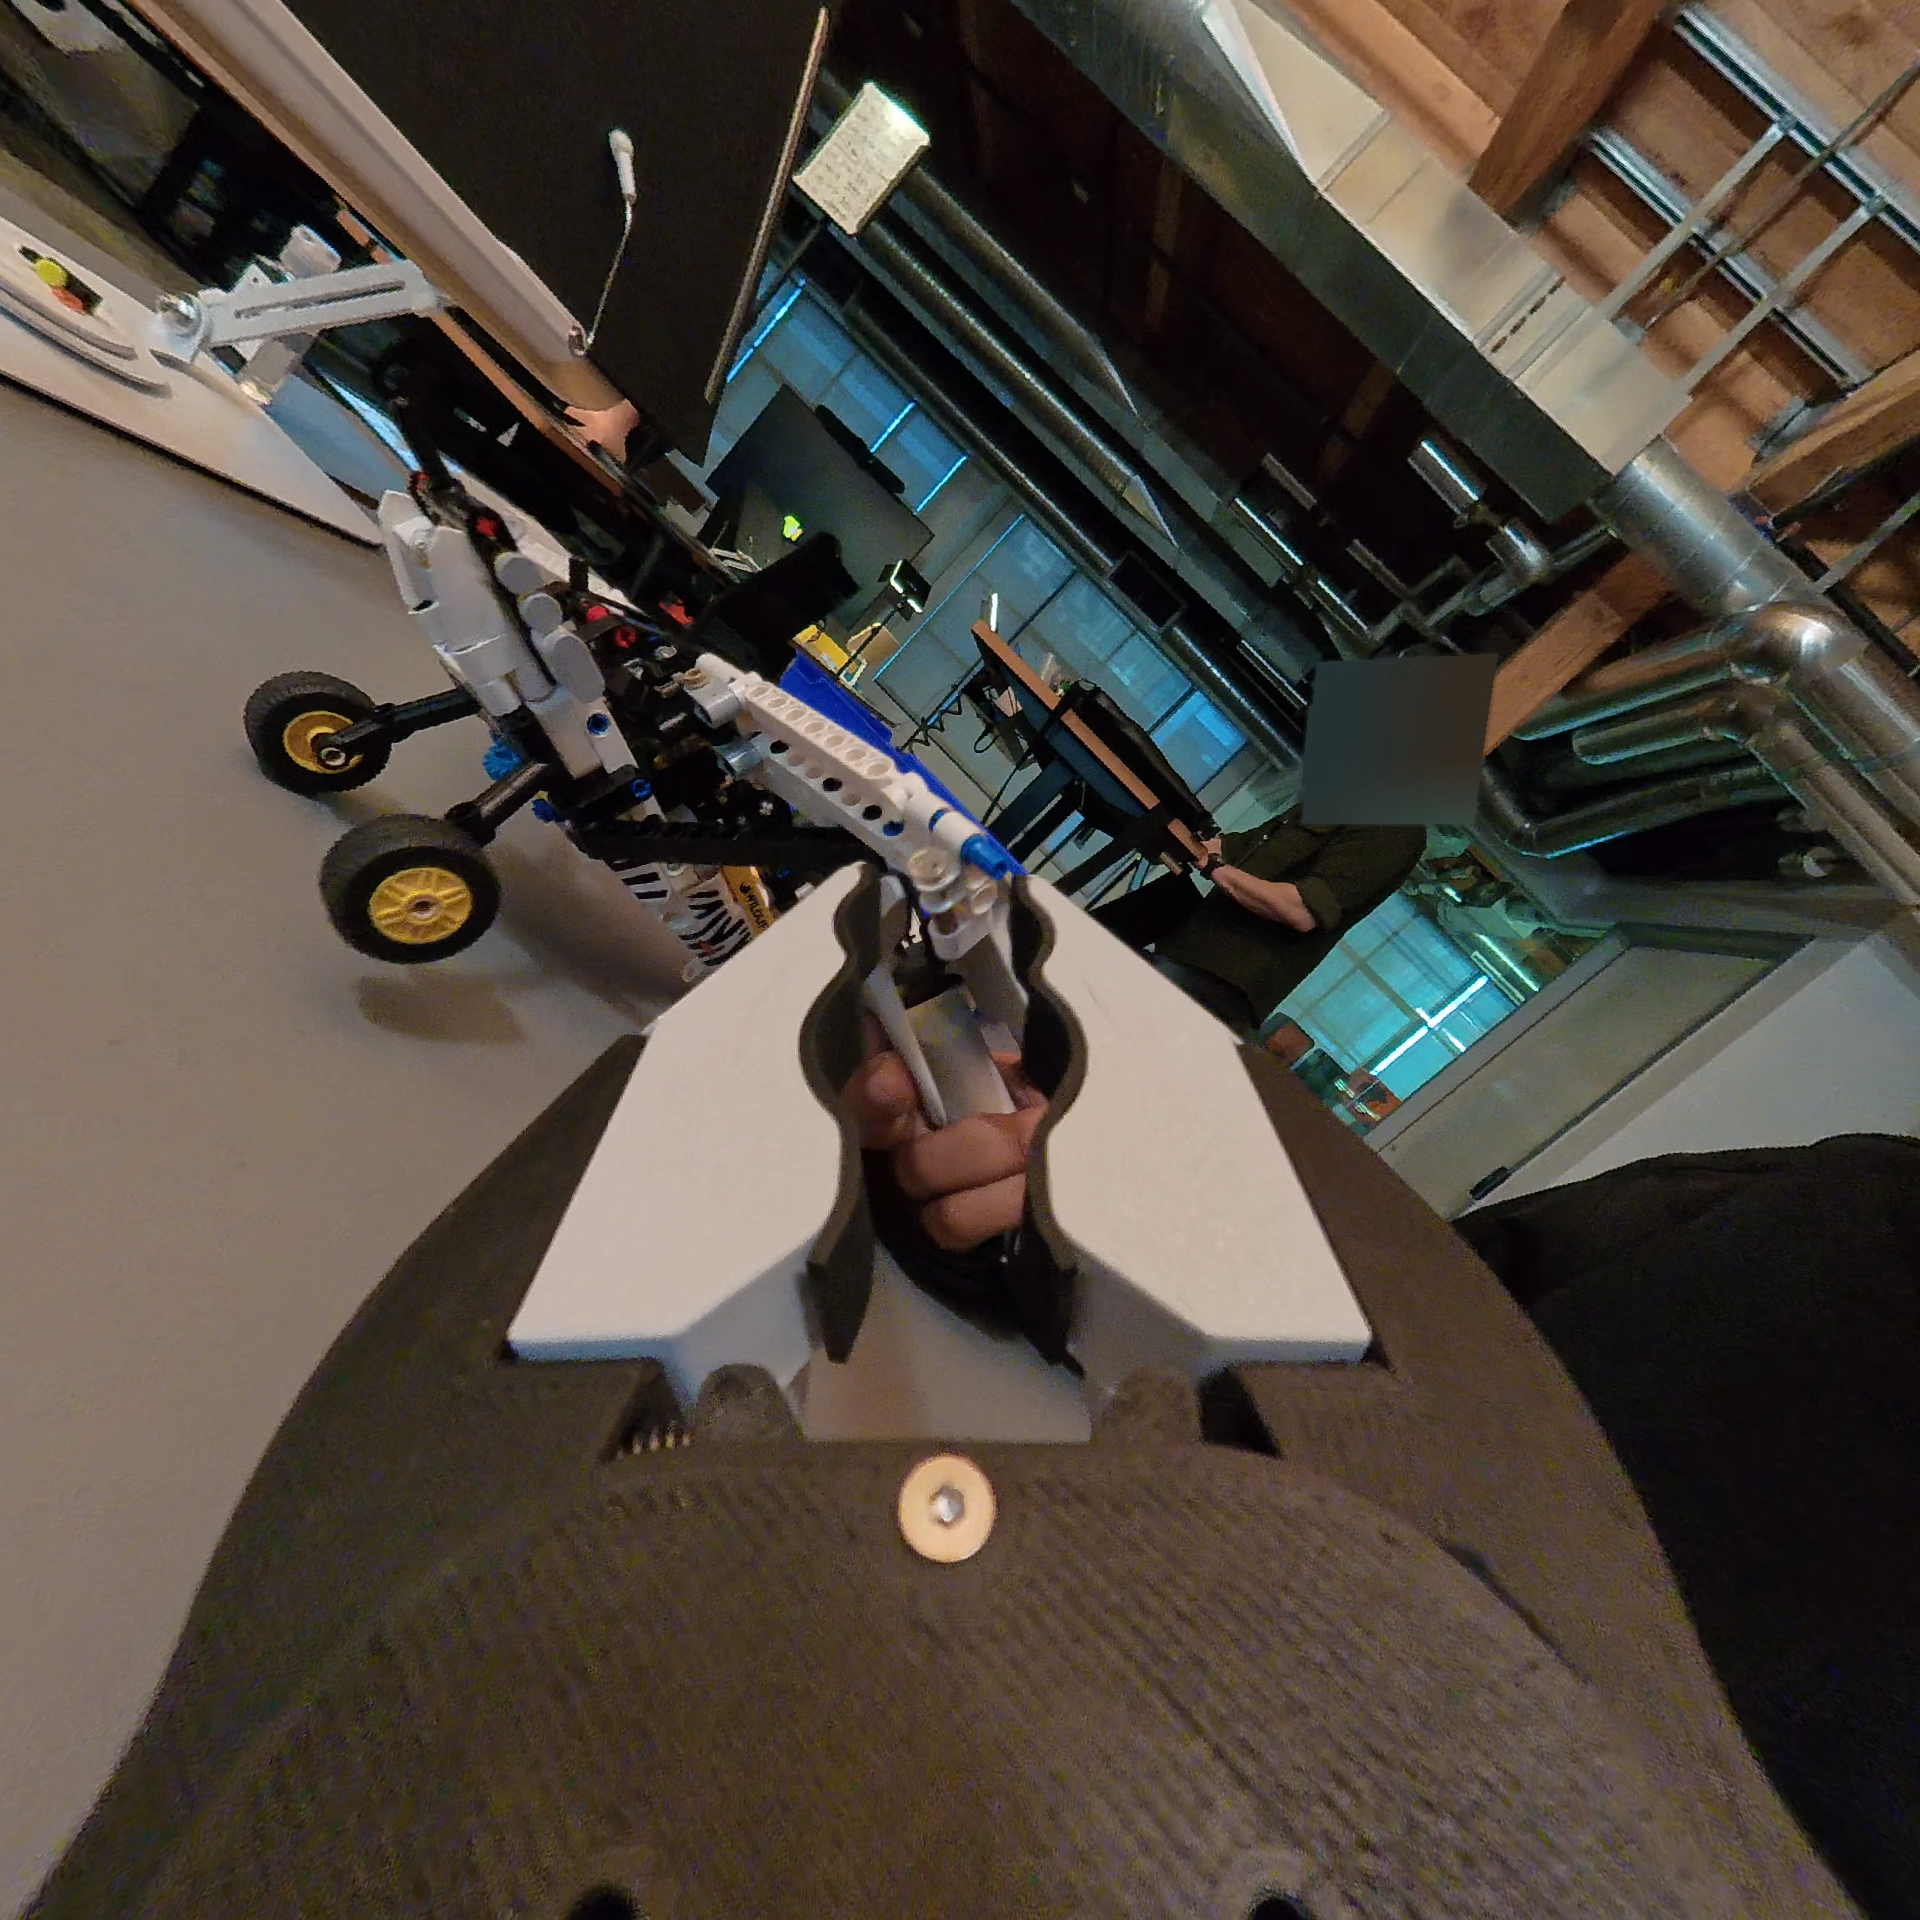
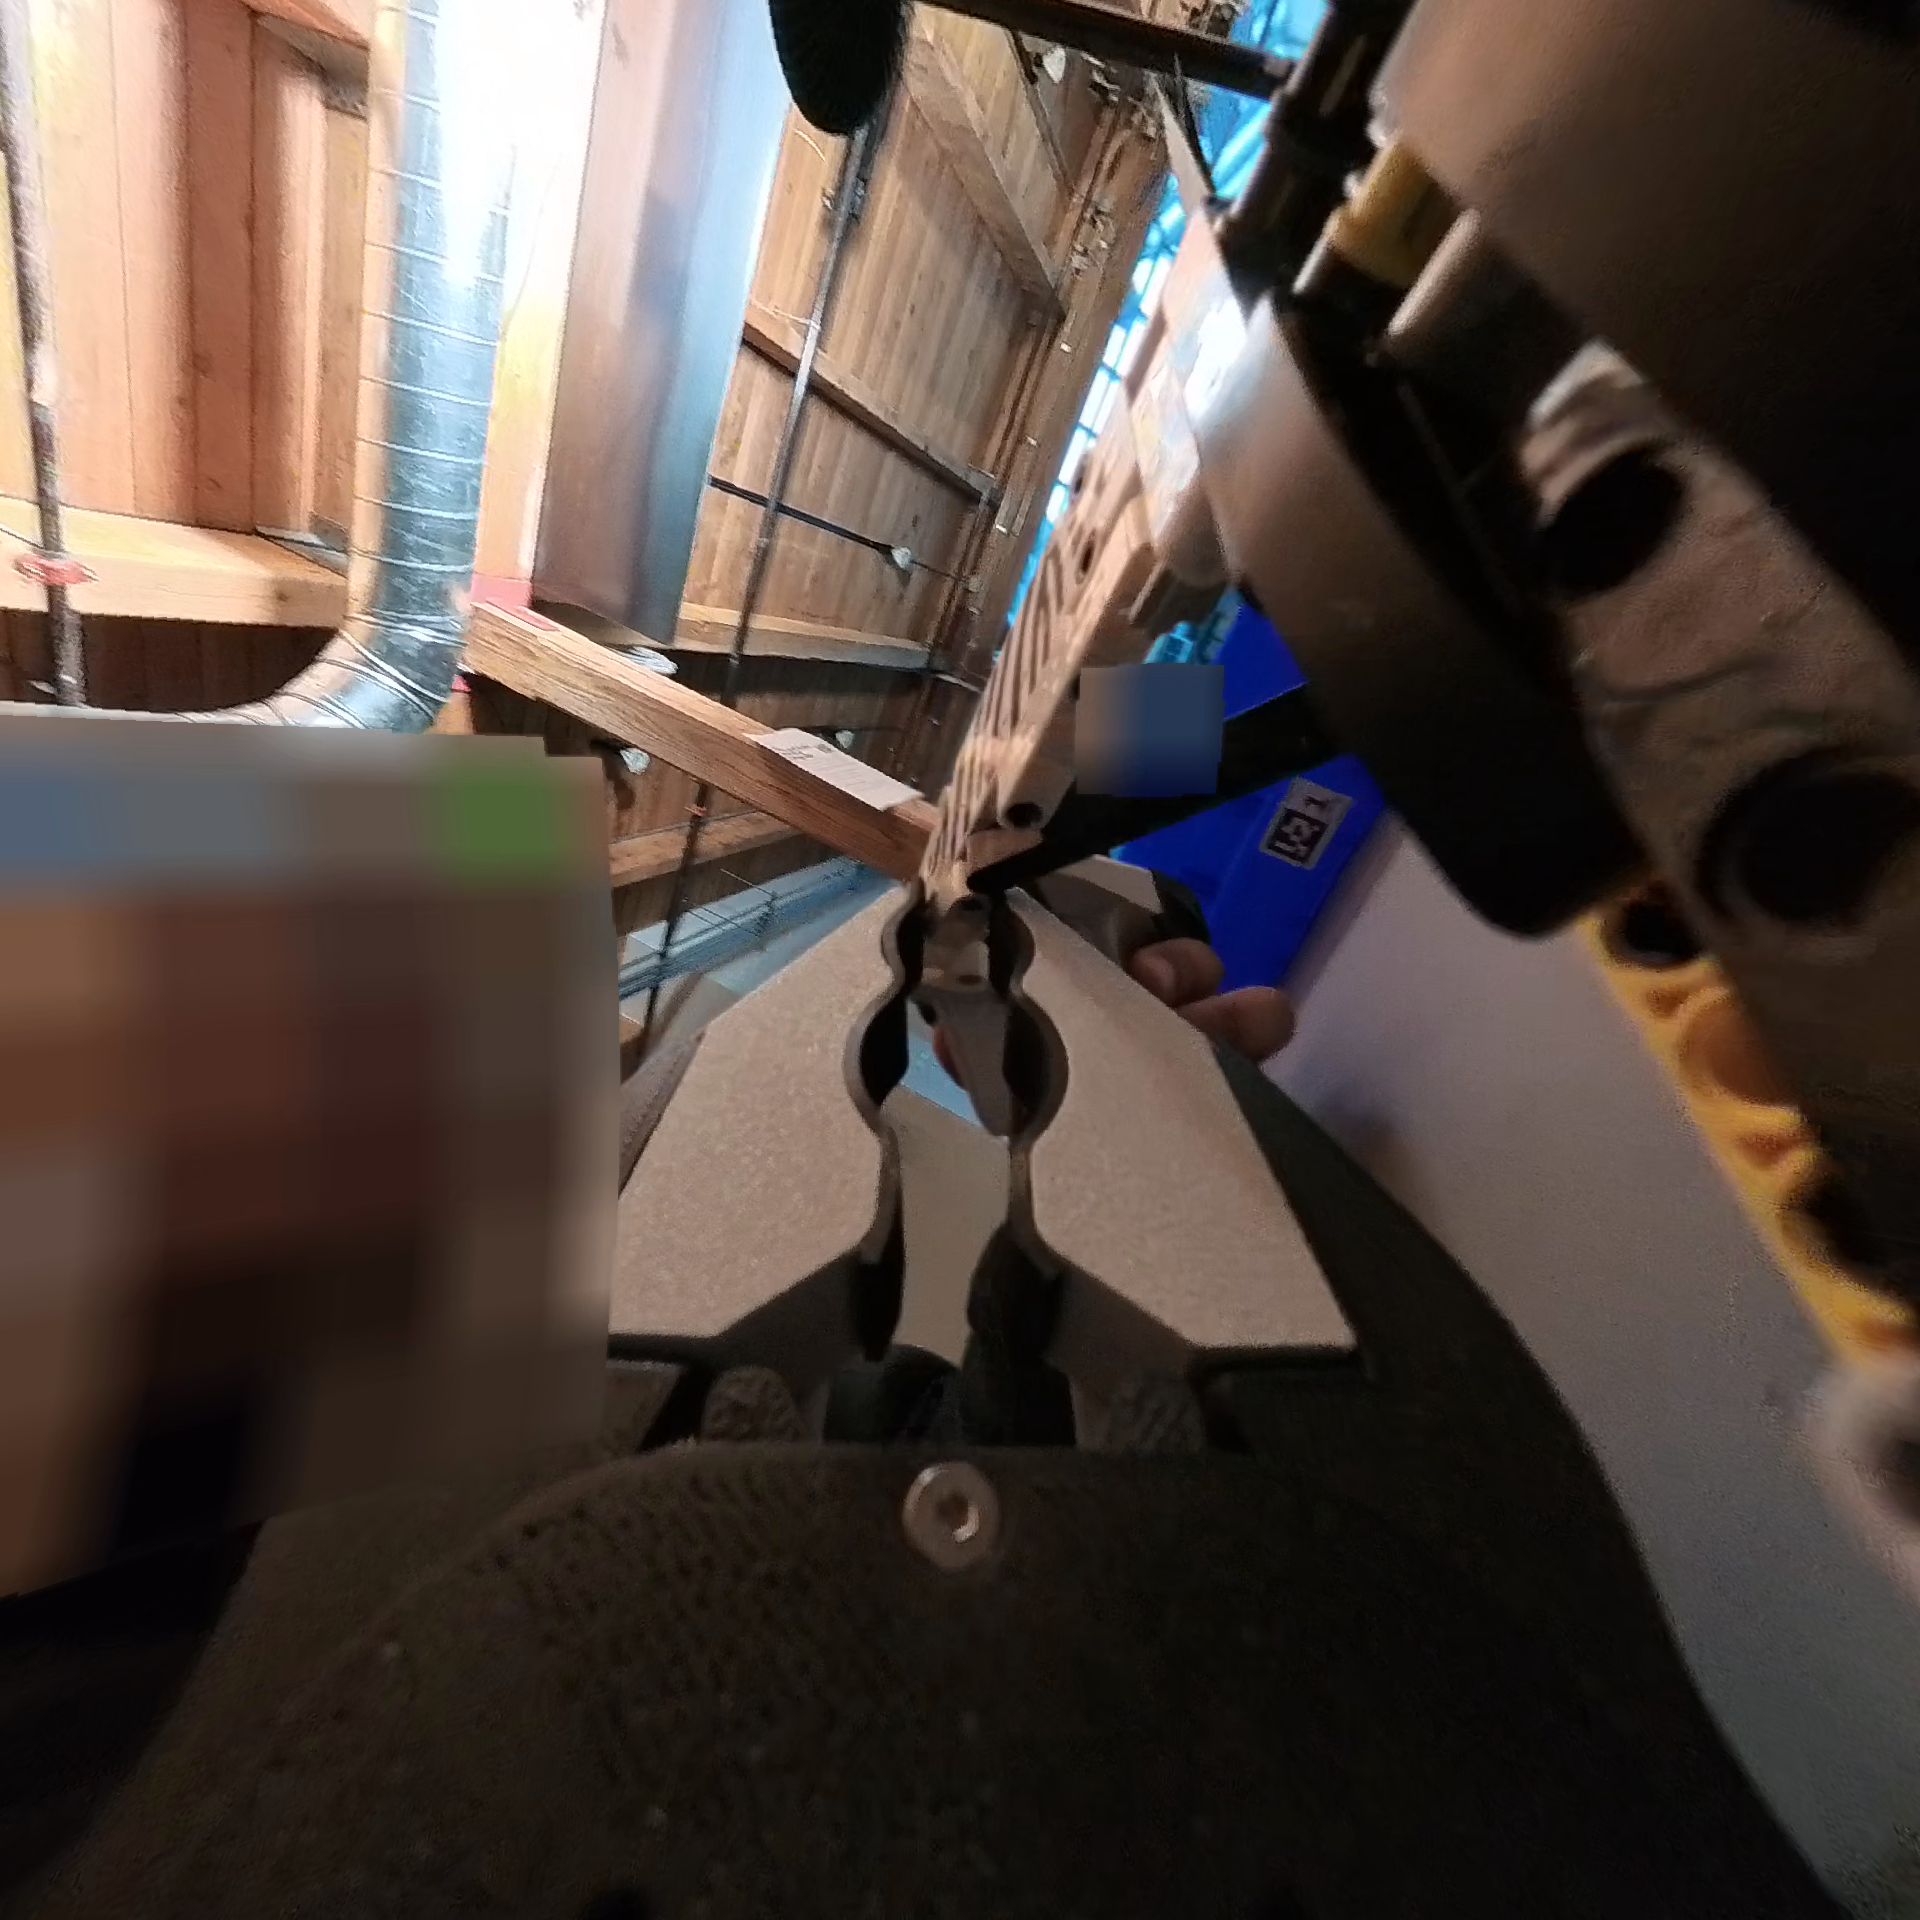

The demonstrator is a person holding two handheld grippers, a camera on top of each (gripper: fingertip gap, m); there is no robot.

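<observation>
A brick-built toy vehicle (image 1: 582, 665), white and black with blue pins, hangs tilted over the grey table (image 1: 156, 1039). Two of its black wheels with yellow hubs (image 1: 410, 888) are off the surface and cast a shadow. My left gripper (image 1: 940, 914) is shut on a white beam end (image 1: 961, 935) at the model's near end. In the right wrist view my right gripper (image 2: 964, 914) is shut on another white piece (image 2: 961, 961) of the same model, below its striped panel (image 2: 1029, 727). A blurred wheel (image 2: 1662, 520) looms close at the right.
A hand (image 2: 1216, 997) shows just past the right gripper. A blue bin (image 2: 1320, 873) stands behind the model. A person sits at a desk (image 1: 1299, 862) farther back. A white board with a metal arm (image 1: 291, 312) lies at the table's far left. Ducts and wooden beams are overhead. My two grippers' fingertips are within a few centimetres of each other.
</observation>
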